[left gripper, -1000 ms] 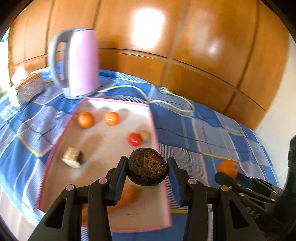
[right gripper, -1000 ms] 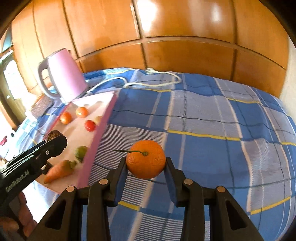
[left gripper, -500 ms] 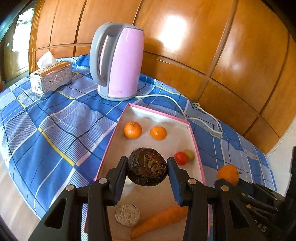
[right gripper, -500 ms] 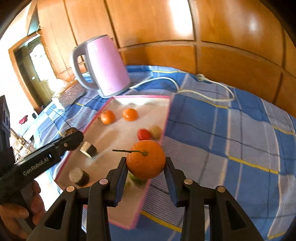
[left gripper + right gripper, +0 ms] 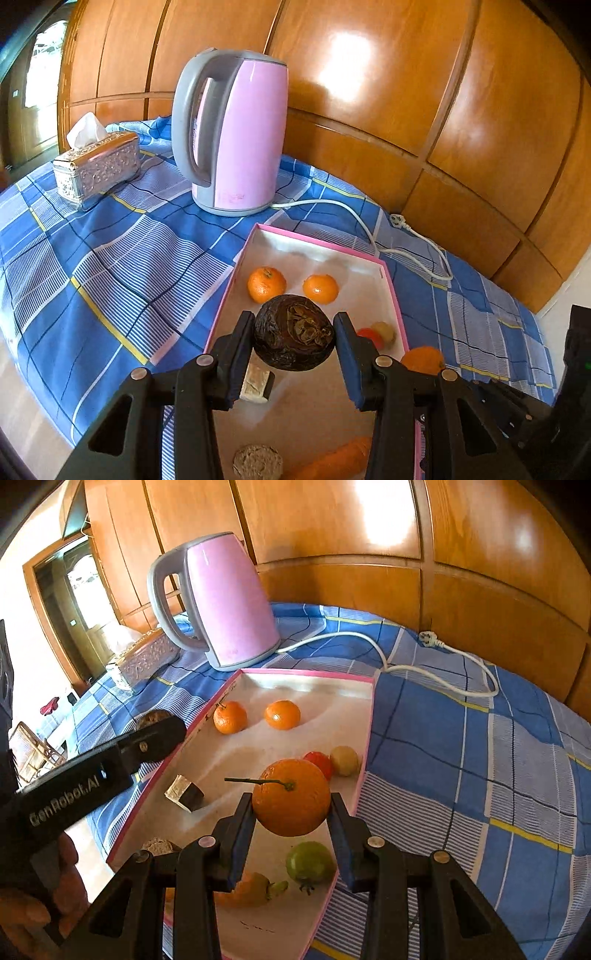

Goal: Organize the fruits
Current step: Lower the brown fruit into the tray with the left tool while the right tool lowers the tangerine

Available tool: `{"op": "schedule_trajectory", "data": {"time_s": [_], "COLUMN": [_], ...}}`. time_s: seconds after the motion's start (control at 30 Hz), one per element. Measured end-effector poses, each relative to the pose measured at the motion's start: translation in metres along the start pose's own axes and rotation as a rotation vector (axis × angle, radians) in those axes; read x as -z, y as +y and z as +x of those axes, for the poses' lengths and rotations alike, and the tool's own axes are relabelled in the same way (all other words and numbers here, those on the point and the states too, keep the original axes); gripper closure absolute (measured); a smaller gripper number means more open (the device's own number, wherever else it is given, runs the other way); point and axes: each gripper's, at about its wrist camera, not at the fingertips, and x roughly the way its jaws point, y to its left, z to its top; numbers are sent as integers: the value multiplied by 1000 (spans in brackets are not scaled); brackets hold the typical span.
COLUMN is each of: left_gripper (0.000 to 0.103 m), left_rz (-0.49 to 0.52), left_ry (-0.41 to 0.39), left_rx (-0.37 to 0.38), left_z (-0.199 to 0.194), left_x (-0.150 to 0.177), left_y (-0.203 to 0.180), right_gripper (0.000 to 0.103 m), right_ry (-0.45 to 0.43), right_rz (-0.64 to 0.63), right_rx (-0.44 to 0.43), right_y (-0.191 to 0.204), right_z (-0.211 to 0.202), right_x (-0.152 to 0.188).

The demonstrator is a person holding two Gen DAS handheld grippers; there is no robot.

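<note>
Fruits are held in both tools: the left hand-held gripper (image 5: 294, 341) clamps a dark brown, wrinkled round fruit (image 5: 293, 338) between its blue pads, and the right hand-held gripper (image 5: 291, 803) clamps an orange (image 5: 291, 797) with a thin stem sticking out to the left. Both held fruits hang above a shallow pink-rimmed tray (image 5: 364, 734).

In the right wrist view, just under the orange lie a green tomato (image 5: 309, 862) and the leafy end of a carrot (image 5: 245, 888). Behind the orange a red tomato (image 5: 319, 762) touches a pale yellow fruit (image 5: 344, 760). A dark cut chunk with a pale face (image 5: 183, 794) sits to the left, and two tangerines (image 5: 229, 717) rest side by side near the tray's far end. The left tool reaches in from the left edge of that view, with a person's hand (image 5: 40, 904) on its grip.

The tray lies on a blue checked cloth (image 5: 110, 266) over the tabletop. Beyond the far rim stands a pink electric kettle (image 5: 236, 133), its white cord (image 5: 424, 664) trailing to the right and ending in a plug. A silver tissue box (image 5: 98, 168) stands to the kettle's left. Glossy wooden panels (image 5: 406, 74) back the scene.
</note>
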Motion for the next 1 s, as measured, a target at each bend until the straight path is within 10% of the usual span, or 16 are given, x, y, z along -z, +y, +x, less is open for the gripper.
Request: {"op": "schedule_trajectory", "data": {"time_s": [1.0], "left_gripper": [49], "left_rz": [58], "left_ry": [58], "left_rx": [-23], "left_z": [33], "left_x": [6], "left_y": [-7], "right_gripper": [59], "right_ry": [57], "right_rz": [11], "right_rx": [21], "right_y": [-3], "right_z": [30], "right_x": [6]}}
